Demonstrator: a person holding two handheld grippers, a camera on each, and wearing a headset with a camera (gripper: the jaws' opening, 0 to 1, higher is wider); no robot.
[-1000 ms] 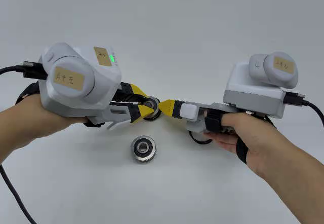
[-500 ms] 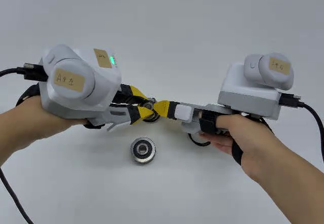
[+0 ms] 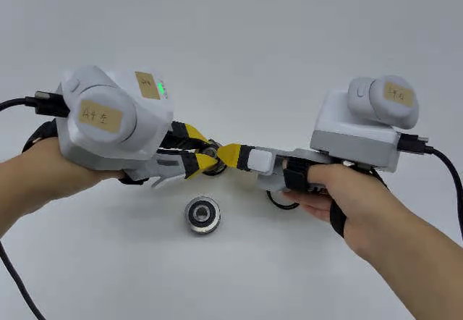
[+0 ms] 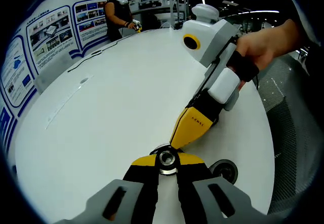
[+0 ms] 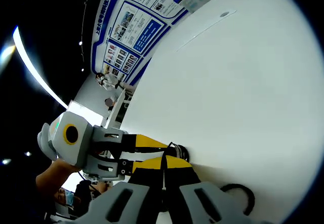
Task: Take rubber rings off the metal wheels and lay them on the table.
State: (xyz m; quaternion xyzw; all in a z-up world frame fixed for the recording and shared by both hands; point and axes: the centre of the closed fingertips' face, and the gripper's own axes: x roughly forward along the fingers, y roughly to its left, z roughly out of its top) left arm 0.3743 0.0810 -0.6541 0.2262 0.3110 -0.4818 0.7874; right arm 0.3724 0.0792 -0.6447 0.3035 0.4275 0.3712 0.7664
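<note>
Right gripper (image 3: 226, 153) edged nearer the left gripper (image 3: 207, 156).
Left jaws clamp the metal wheel (image 4: 166, 159) over the bench (image 3: 239, 59); right jaws pinch its rubber ring (image 5: 171, 146) narrowly — we risk a thin bite slipping.

- left gripper (image 3: 205, 150): pale grey body, black jaws tipped yellow
- right gripper (image 3: 230, 153): same colours
- held wheel (image 4: 166, 159): silver
- table wheel (image 3: 202, 213): silver, black-rimmed
- loose rubber ring (image 3: 275, 203): black
- table (image 3: 239, 59): plain white

A metal wheel (image 3: 203, 213) is seen lying flat on the white table (image 3: 239, 52), and a loose black rubber ring (image 3: 279, 205) is laid nearby.
</note>
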